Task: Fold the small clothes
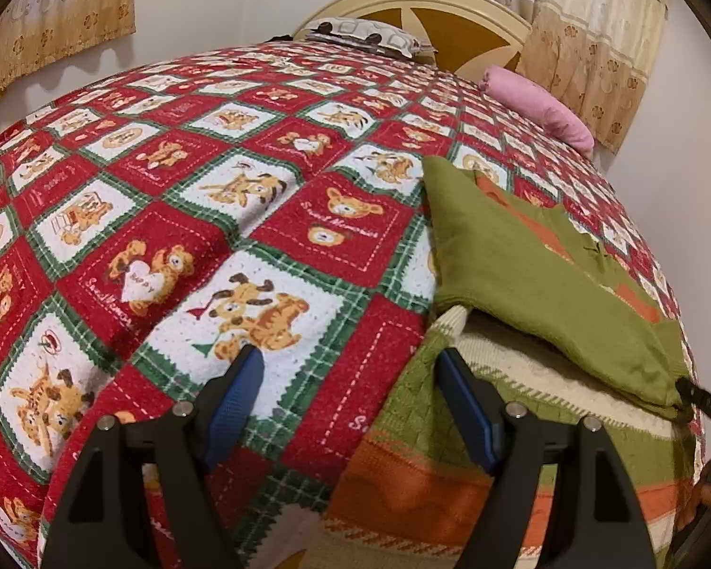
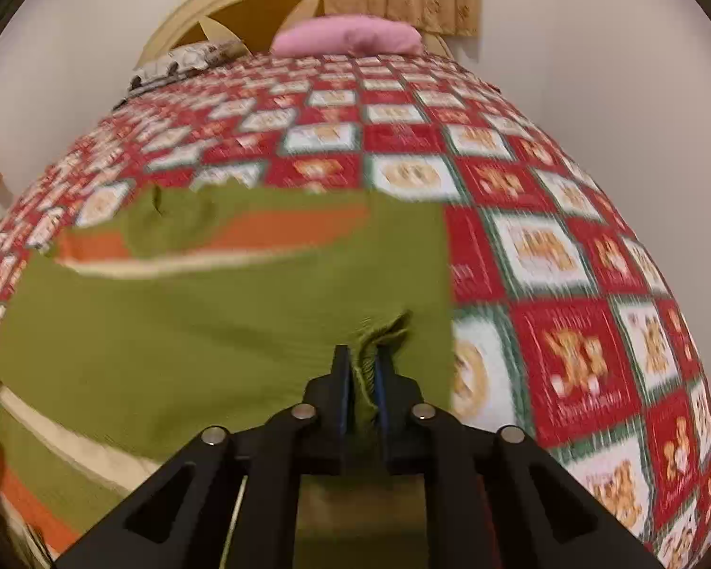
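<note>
Between right fingers [image 2: 361, 372], seemingly sweater [image 2: 213, 332] edge

sweater [image 2: 204, 332] | olive green knit with orange and cream stripes | lies spread on the bed, one plain green part folded over the striped body | its green edge bunched between the right tongs [image 2: 361, 372] | striped hem under the left tongs [image 1: 350, 379], whose fingers stand apart

The sweater [image 2: 213, 332] lies on the bedspread [image 2: 569, 284]. Behind it, two pillows [image 2: 350, 40] rest before the headboard [image 2: 241, 4].
</note>
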